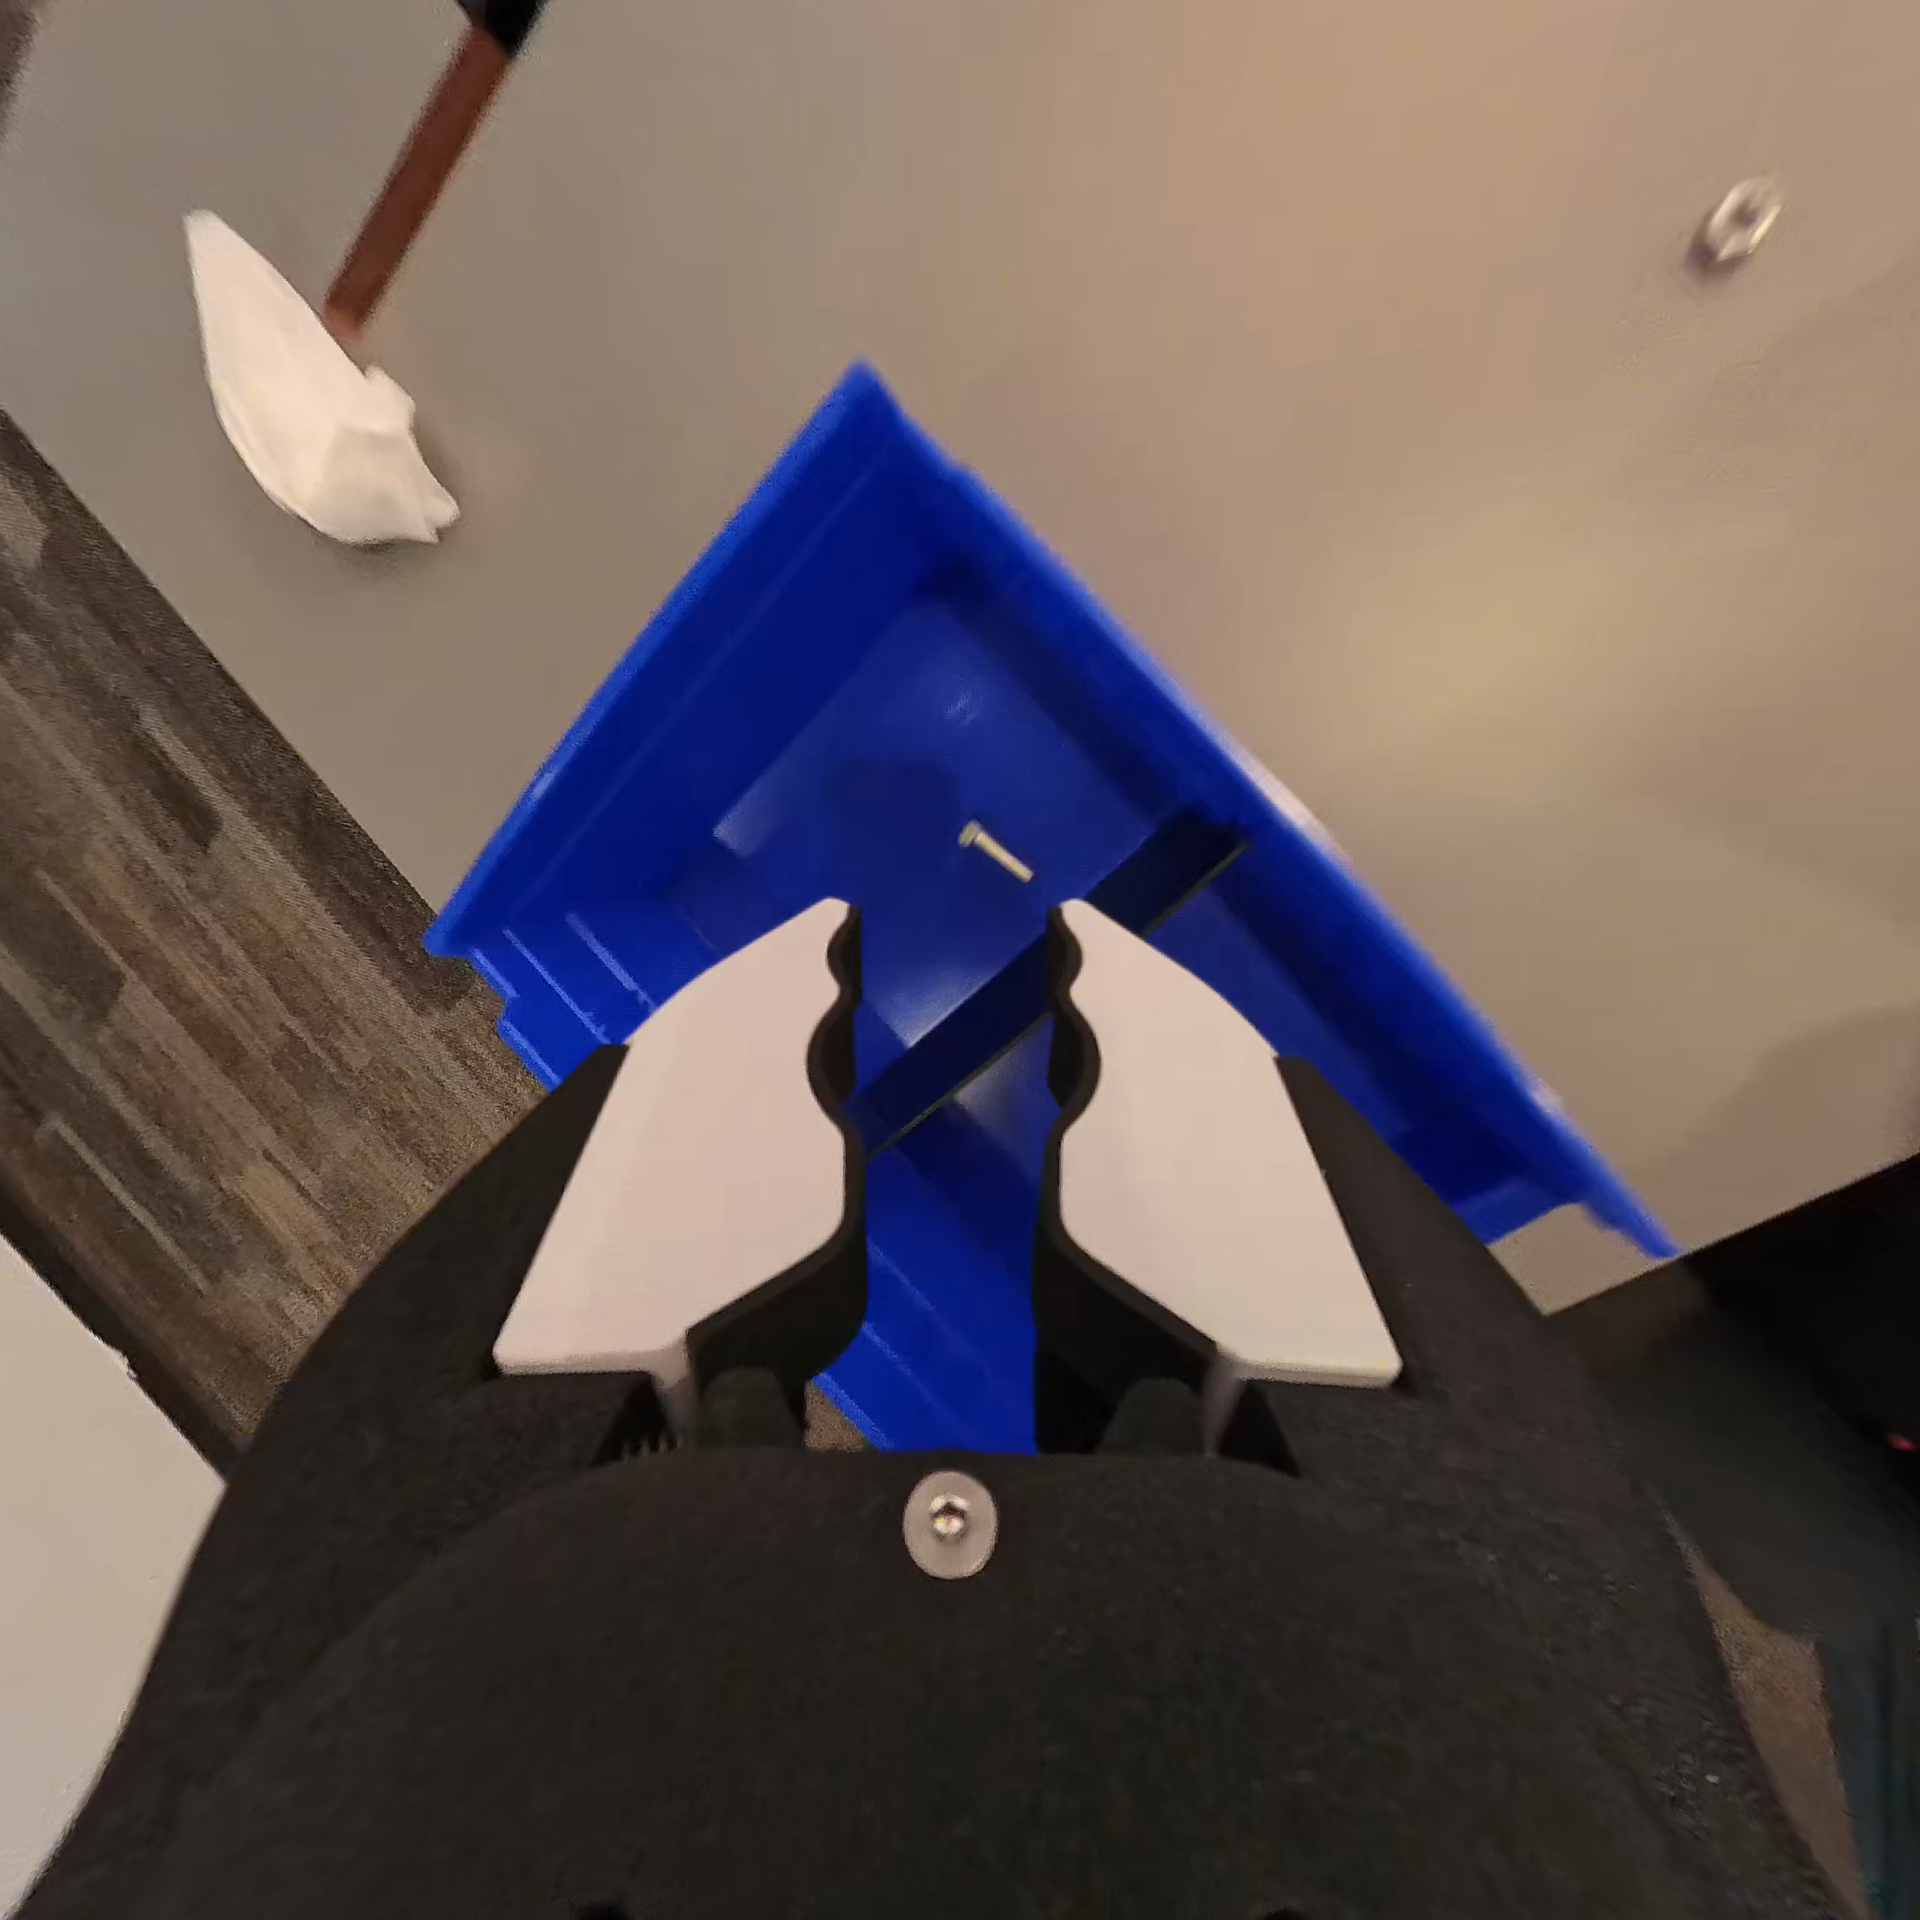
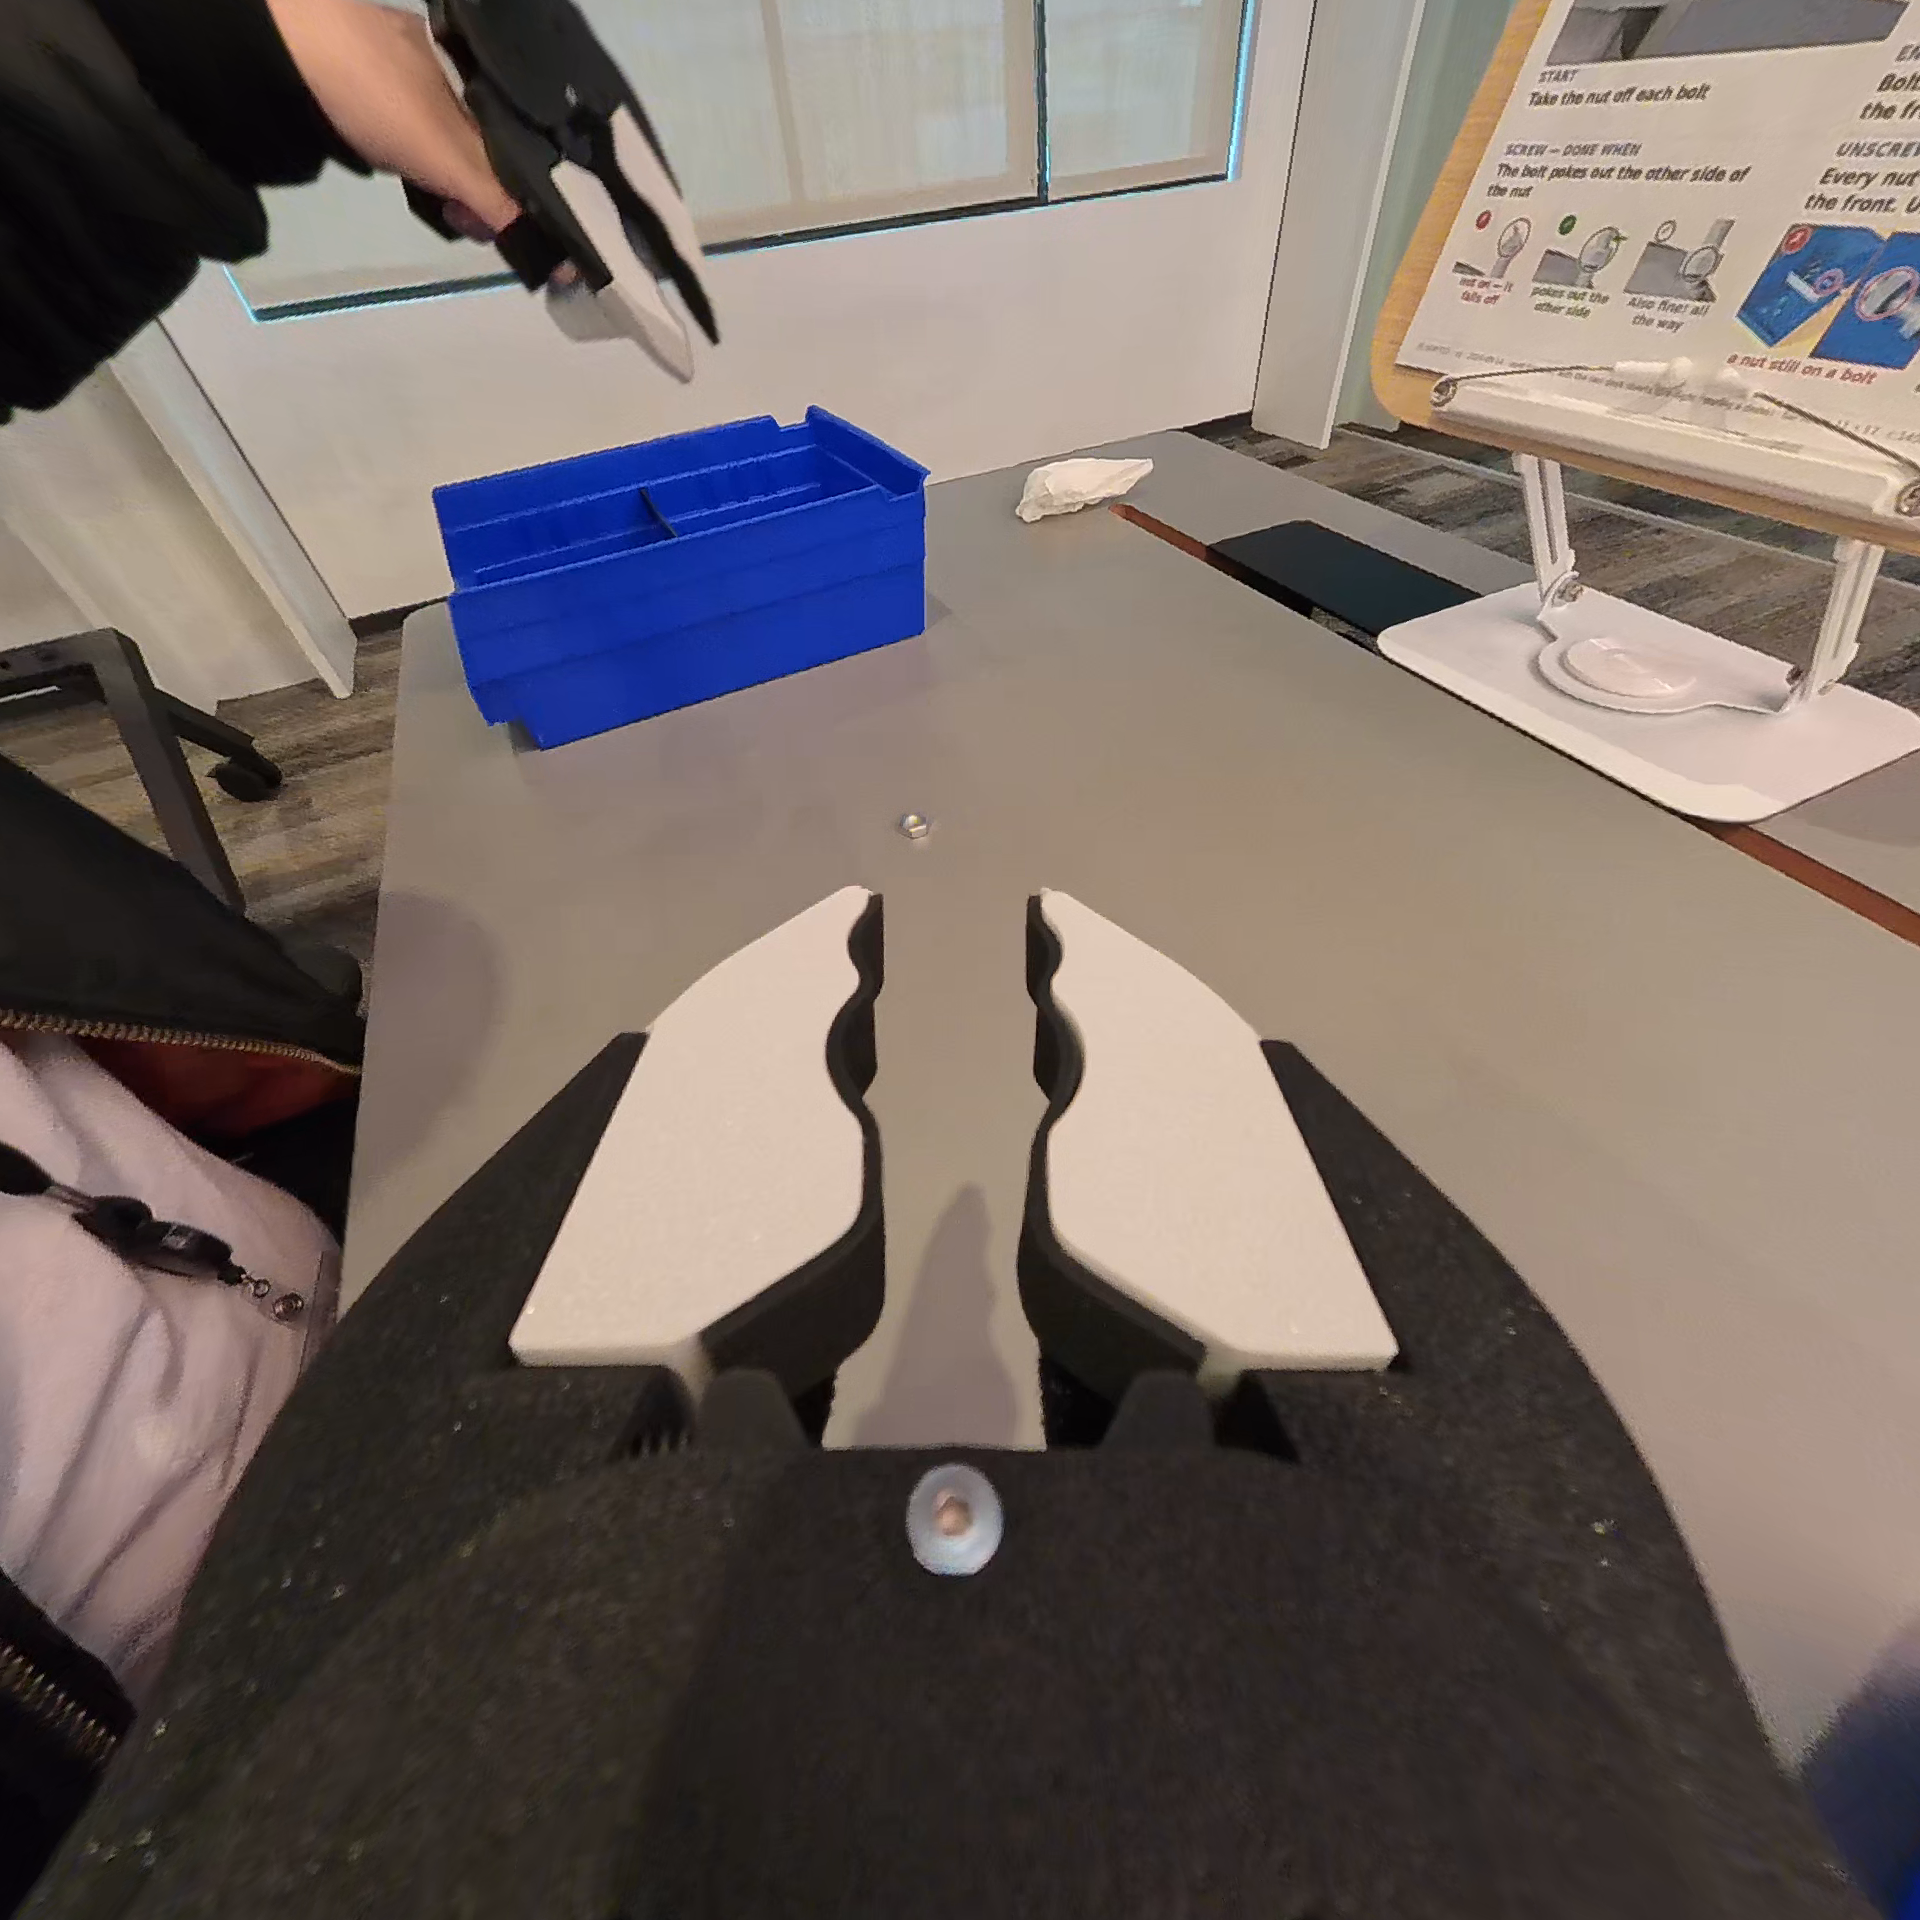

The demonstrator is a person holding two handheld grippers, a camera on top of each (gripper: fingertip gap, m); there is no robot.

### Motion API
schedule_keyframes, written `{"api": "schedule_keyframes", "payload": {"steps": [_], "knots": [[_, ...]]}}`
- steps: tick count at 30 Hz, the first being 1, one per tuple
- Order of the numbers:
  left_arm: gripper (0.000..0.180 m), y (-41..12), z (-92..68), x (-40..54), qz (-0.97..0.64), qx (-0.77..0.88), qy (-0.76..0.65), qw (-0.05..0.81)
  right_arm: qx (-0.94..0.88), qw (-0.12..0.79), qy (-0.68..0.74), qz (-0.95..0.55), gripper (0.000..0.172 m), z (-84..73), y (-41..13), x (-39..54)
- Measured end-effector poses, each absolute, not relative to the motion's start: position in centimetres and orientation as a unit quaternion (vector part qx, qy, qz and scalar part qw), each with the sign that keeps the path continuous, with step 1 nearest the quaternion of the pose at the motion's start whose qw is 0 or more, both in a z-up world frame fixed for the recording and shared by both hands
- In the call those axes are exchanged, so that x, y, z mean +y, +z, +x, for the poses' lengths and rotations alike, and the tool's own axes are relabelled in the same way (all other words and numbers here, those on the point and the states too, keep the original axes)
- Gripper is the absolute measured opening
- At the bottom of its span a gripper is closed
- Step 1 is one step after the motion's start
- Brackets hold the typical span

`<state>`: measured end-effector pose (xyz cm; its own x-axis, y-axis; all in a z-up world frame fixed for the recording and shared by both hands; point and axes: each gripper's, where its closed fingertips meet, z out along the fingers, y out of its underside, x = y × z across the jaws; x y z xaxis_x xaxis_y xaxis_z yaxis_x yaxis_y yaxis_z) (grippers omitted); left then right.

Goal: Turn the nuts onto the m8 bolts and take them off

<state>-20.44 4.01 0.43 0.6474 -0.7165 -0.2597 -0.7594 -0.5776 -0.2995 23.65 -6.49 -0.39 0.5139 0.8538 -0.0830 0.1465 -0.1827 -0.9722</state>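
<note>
My left gripper hangs open and empty high above the blue bin. A small silver bolt lies on the bin's floor, just beyond a dark divider. A silver nut lies on the grey table at the far right. In the right wrist view my right gripper is open and empty, low over the table, with the nut a short way ahead of its tips. The left gripper shows there above the bin, held by a hand.
A crumpled white tissue lies on the table past the bin; it also shows in the right wrist view. A white stand with an instruction board stands at the right. The person's jacket is at the left edge. Across from one pair of fingers to the other is roughly 45 cm.
</note>
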Motion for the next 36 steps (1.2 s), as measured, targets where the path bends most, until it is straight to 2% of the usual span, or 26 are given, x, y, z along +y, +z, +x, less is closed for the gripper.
{"api": "schedule_keyframes", "payload": {"steps": [7, 9, 11, 14, 18, 27, 36], "knots": [[0.031, -8.3, -24.3, 4.9, -0.845, 0.521, 0.056, 0.102, -0.351, 0.513, 0.325, -0.713, 0.025, 21.9, -1.4, -4.8], [0.029, -9.9, -25.0, 5.9, -0.873, 0.478, 0.062, 0.073, -0.349, 0.507, 0.317, -0.722, 0.025, 21.6, -1.9, -4.4], [0.029, -11.2, -24.2, 5.9, -0.911, 0.410, 0.005, 0.039, -0.347, 0.500, 0.311, -0.730, 0.025, 21.4, -2.3, -4.1], [0.028, -12.1, -23.2, 5.6, -0.934, 0.355, -0.032, 0.011, -0.344, 0.496, 0.307, -0.736, 0.026, 21.2, -2.8, -3.6], [0.034, -13.0, -23.3, 5.6, -0.946, 0.324, -0.012, -0.010, -0.342, 0.494, 0.306, -0.739, 0.026, 21.4, -3.3, -3.3], [0.034, -14.8, -23.6, 5.5, -0.956, 0.285, 0.021, -0.068, -0.362, 0.490, 0.300, -0.734, 0.026, 21.6, -3.6, -3.9], [0.018, -15.4, -23.6, 5.9, -0.958, 0.278, 0.022, -0.065, -0.359, 0.501, 0.297, -0.729, 0.026, 22.6, -3.3, -4.2]]}}
